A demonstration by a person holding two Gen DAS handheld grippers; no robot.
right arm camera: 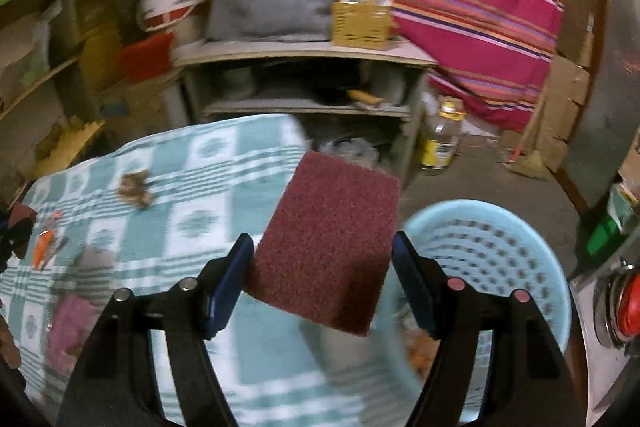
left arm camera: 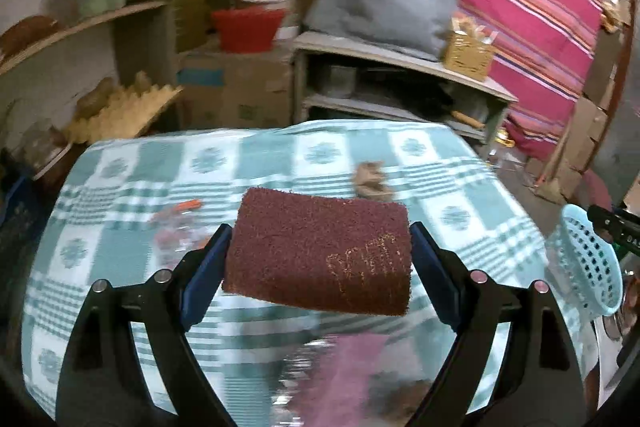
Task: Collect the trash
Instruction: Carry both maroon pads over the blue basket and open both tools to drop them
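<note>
**Two-gripper trash collection, carry phase.** The left gripper [left arm camera: 320,229] is clamped on a maroon scouring pad [left arm camera: 318,267], both blue fingers pressed to its short edges, holding it level above the checked tablecloth [left arm camera: 120,187]. The right gripper [right arm camera: 323,238] carries a second maroon pad [right arm camera: 332,255], tilted towards one o'clock. Its left finger touches the pad; contact at the right finger is blurred, so the grip is probably closed but may be loosening.

The blue basket [right arm camera: 500,223] lies at four o'clock of the right gripper, partly under it, with some litter already inside. In the left view it sits at three o'clock [left arm camera: 588,267].

Still on the cloth are a crumpled brown scrap [left arm camera: 372,181] at twelve o'clock of the left pad, a clear wrapper with an orange tip [left arm camera: 180,223] at nine o'clock, and a pink item [left arm camera: 360,367] at six o'clock.

To finish well, bring each pad fully over the basket opening before spreading the fingers, since a pad released above the rim could slide onto the floor.
</note>
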